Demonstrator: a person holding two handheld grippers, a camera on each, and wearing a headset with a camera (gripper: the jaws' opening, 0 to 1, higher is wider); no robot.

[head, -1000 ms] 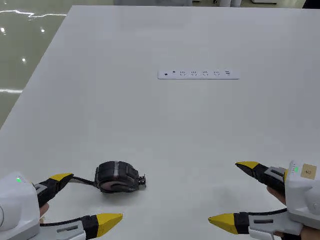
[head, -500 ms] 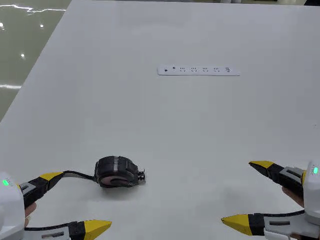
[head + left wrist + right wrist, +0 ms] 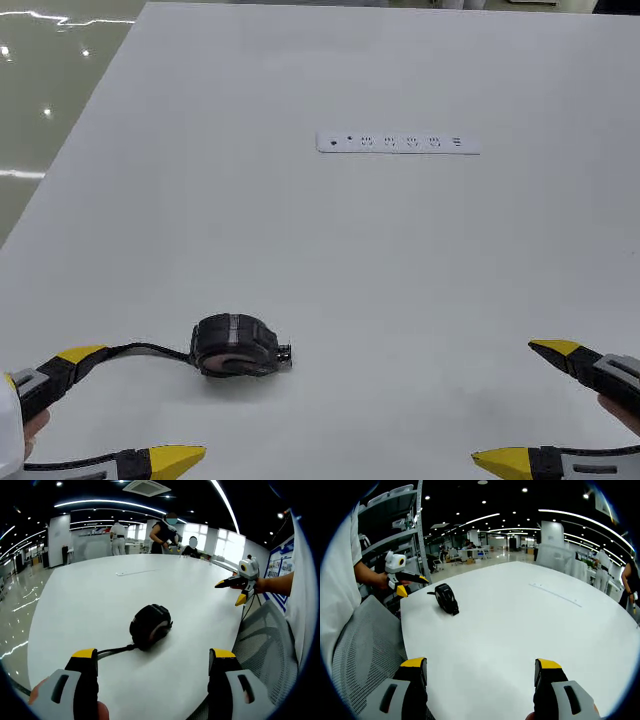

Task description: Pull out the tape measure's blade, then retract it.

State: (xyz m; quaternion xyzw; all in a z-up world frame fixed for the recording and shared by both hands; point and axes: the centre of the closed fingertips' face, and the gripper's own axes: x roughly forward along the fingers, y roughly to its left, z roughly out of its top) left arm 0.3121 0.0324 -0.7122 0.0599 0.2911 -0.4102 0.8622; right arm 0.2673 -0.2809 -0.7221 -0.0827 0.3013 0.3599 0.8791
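A black tape measure (image 3: pixel 236 346) lies on the white table (image 3: pixel 330 250), its wrist strap trailing left and its blade fully inside the case. In the left gripper view the tape measure (image 3: pixel 150 626) sits ahead of my left gripper (image 3: pixel 152 656), whose yellow-tipped jaws stand wide apart. My left gripper (image 3: pixel 130 408) is open at the lower left, a short way from the case. My right gripper (image 3: pixel 535 405) is open at the lower right, far from it. The right gripper view shows the tape measure (image 3: pixel 447 598) far off to the left, beyond my right gripper (image 3: pixel 481 666).
A white power strip (image 3: pixel 398 143) lies flat at the middle of the table, far from the grippers. A mesh chair back (image 3: pixel 365 650) stands by the near table edge. People stand at benches in the background.
Both grippers have drawn back toward the near edge and lower in the head view. The tape measure has stayed where it was.
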